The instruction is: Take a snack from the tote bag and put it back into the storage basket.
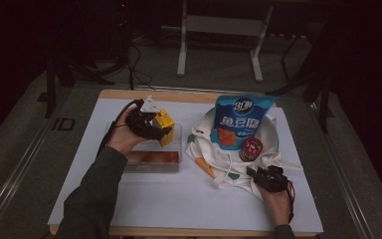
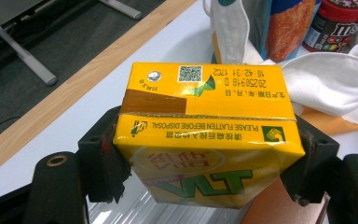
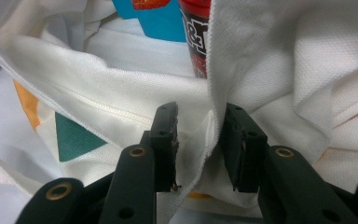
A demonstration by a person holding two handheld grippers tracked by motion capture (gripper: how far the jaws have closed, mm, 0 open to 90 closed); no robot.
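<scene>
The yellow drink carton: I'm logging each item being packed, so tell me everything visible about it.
The yellow drink carton is a small paperboard box with green lettering, a QR code, a printed date and a brown foil patch on its folded top. It looks sealed and undented. The left gripper clamps it by two opposite sides, lifted over the clear tray, left of the white cloth bag.

the yellow drink carton (image 2: 205, 135), printed with green lettering and a qr code, is clamped on both sides above the clear tray (image 1: 175, 130), while the white tote bag (image 3: 279, 70) with orange and teal patches lies open on the worktop (image 1: 179, 199), its edge held.
</scene>
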